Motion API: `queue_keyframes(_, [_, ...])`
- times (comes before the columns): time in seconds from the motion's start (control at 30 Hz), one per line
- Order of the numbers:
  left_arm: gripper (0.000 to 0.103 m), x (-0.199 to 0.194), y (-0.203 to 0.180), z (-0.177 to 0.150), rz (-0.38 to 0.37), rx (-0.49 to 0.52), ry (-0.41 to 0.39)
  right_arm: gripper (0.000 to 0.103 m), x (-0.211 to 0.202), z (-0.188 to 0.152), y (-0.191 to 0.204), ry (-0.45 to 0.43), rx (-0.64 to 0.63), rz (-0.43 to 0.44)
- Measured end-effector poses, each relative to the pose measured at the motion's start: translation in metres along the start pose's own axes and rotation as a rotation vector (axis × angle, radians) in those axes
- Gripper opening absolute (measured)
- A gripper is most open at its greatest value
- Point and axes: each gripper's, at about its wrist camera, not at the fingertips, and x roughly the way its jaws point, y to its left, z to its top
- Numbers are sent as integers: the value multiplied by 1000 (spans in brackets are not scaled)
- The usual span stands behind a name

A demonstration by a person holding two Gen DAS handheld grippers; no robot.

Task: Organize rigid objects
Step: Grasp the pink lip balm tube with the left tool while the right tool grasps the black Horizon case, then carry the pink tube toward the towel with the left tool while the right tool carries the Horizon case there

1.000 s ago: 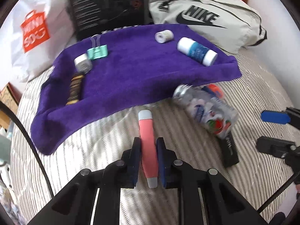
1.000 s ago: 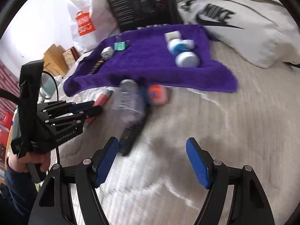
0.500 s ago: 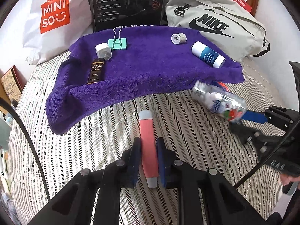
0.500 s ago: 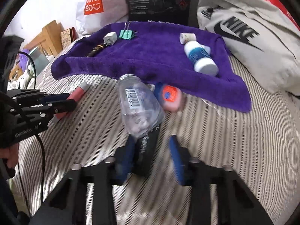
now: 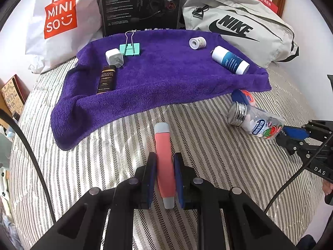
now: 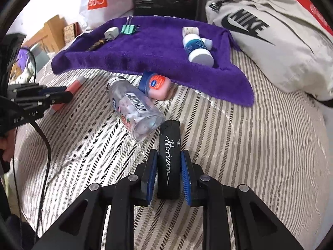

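Tool work first: each of the person's two tools has its jaws closed on an object lying on the striped bed, so the step in hand looks like a double pick-up, with neither object clearly lifted yet. Largest on the bed is the purple towel point(image 5: 166, 83), spread toward the far edge in front of the bags and a black box, and already carrying a white and blue bottle point(image 5: 230, 62), a dark slim box point(image 5: 106, 79), a green binder clip point(image 5: 130, 48), a white plug point(image 5: 114, 58) and a small tape roll point(image 5: 197, 42). On the bare bedding near the towel's front right corner lie a clear jar point(image 6: 135, 108) of white pellets, on its side with its metal cap toward the towel, and a small pink jar point(image 6: 155, 85) just beside that cap. The right tool point(image 6: 169, 177) grips a black case point(image 6: 169, 158) marked "Horizon", its long axis running away from the camera toward the clear jar, whose base it almost touches. The left tool point(image 5: 164, 179) grips a pink tube point(image 5: 164, 160) with grey ends, held near its rear half, long axis straight along the fingers and pointing at the towel's front edge. Next, I judge, both objects want lifting clear of the bedding and carrying onto open towel, the black case drawn back first so it does not nudge the jar.
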Motion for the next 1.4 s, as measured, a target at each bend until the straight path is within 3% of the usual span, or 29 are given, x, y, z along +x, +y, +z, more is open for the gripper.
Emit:
queue_keyframes(0.5, [17, -1, 1, -1, 15, 7, 8, 21, -17, -3, -9, -8, 19, 82])
queue_keyframes(0.7, [17, -1, 4, -2, 35, 17, 17, 21, -8, -8, -10, 36, -7, 54])
queue_keyframes(0.97, [17, -1, 2, -3, 51, 29, 12, 21, -9, -12, 1, 22, -102, -15])
queue_keyframes(1.4, [17, -15, 9, -1, 31, 11, 0, 21, -28, -6, -16, -13, -36, 86])
